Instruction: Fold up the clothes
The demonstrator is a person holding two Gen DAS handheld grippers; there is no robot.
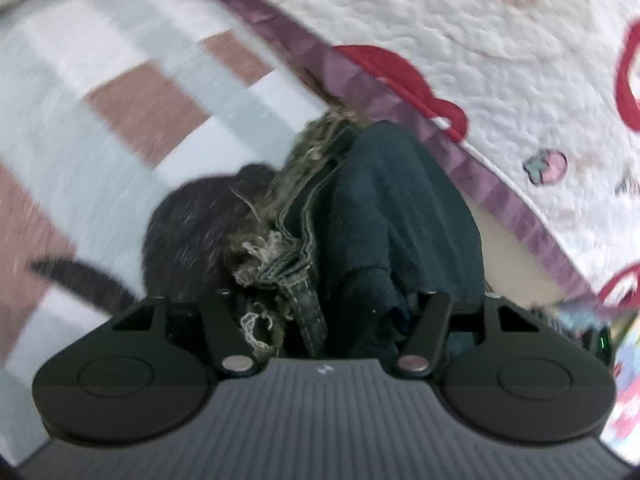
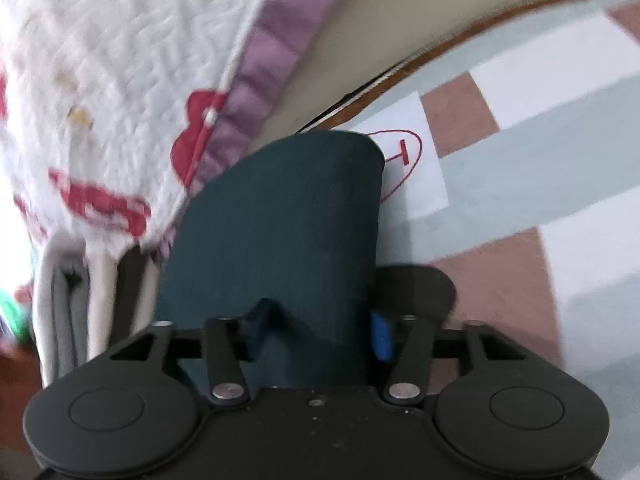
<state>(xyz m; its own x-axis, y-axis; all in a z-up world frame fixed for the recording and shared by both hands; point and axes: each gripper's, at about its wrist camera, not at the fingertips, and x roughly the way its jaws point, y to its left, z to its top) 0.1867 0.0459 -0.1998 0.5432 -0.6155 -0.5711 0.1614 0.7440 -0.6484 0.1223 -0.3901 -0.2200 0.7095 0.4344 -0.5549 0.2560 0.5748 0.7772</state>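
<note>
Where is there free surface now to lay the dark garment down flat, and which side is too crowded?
Free: the checked mat left of the dark garment, and in the right wrist view the mat right of the garment. Crowded: the quilt with its purple border hangs close along the garment's other side, with only a narrow bare strip between.

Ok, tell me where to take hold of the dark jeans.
Grip the frayed hem bunched at the left gripper, coming straight in along the cloth: its thick stitched edge gives the jaws purchase, while the smooth panel offers none.
</note>
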